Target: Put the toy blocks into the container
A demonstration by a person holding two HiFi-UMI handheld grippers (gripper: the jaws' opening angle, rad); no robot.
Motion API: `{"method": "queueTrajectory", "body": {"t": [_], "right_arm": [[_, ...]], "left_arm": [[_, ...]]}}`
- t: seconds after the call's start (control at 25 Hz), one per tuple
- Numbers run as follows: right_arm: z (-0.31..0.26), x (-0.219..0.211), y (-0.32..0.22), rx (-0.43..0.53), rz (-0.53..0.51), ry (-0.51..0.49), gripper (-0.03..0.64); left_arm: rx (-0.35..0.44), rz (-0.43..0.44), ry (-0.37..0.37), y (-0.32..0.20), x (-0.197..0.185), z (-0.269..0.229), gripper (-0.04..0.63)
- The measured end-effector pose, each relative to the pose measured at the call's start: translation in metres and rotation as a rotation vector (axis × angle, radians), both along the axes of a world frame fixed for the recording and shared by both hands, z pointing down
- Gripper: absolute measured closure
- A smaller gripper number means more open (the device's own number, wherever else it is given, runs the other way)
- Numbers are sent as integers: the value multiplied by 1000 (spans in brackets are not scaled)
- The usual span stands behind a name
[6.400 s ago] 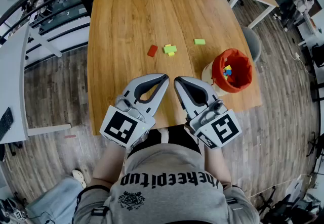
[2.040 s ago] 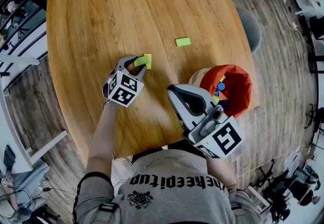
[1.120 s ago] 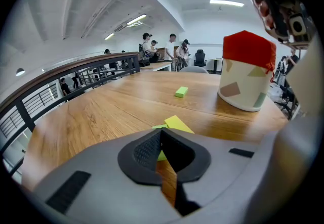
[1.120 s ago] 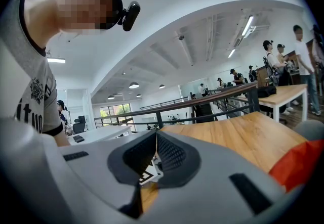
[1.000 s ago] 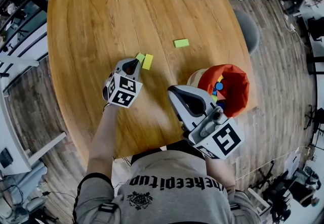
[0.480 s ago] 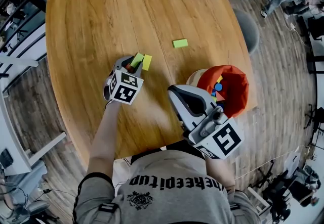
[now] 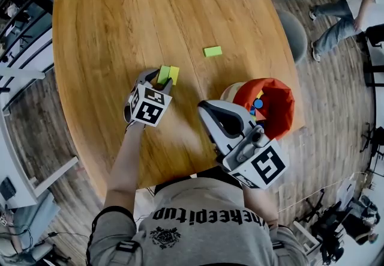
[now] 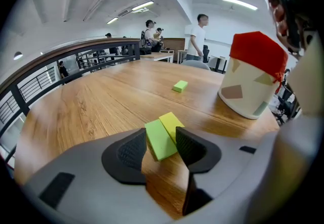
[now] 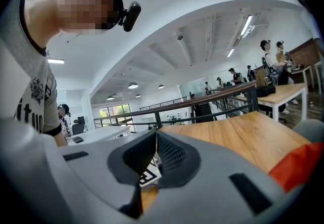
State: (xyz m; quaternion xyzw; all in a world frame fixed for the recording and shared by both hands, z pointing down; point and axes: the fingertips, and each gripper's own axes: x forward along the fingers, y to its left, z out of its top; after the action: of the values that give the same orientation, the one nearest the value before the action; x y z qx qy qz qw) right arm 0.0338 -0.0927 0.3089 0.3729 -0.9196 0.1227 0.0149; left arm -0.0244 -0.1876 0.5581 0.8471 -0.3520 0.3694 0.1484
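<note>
Where the left gripper [image 8: 161,147] stands: at a pair of blocks in the middle of the table [image 7: 120,18], tilted down at them, its jaws apart and just now opening wider.
Green block [image 8: 160,140]: its near end sits between the two pads, which do not seem to press on it; it leans a little toward its neighbour.
Yellow block [image 8: 171,124]: touching the green block's right flank, partly behind the right pad.
Long axis: both blocks run away from the gripper, in line with the jaws (so a closing grip would take the green block across its narrow width).
Far block [image 7: 212,51]: alone, well apart, beyond and to the right.
Container [image 7: 292,108]: upright, to the right of the pair, with toys [image 7: 258,102] already inside.
Right gripper [image 7: 203,108]: closed on nothing, just beside the container.
Nearer hand: the left, plainly, for the pair.
Next move, as I judge it: close on the green block alone, keep the right pad clear of the yellow block, then carry it right to the container.
</note>
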Motion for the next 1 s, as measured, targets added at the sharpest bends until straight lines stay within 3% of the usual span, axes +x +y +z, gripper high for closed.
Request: {"method": "queueTrajectory", "body": {"t": [0.36,0.44,0.64,0.72,0.88,1.0], "right_arm": [[-1,1,-1,2,0,-1,603],[-1,1,0,2,0,-1,603],[0,3,-1,4,0,-4,603],[1,3,0,3,-3,-3,603],[1,4,2,2,0,-1,603],[-2,5,4,5,4,0,603]], "left_arm": [[-38,-114,74,2,-13,1,414],[-51,-143,92,1,-16,0,465],[-71,-158,110,0,-14,5,453],[-83,-166,125,0,-10,7,411],[-47,-126,13,4,-11,18,423],[-25,-127,12,7,-11,17,445]]}}
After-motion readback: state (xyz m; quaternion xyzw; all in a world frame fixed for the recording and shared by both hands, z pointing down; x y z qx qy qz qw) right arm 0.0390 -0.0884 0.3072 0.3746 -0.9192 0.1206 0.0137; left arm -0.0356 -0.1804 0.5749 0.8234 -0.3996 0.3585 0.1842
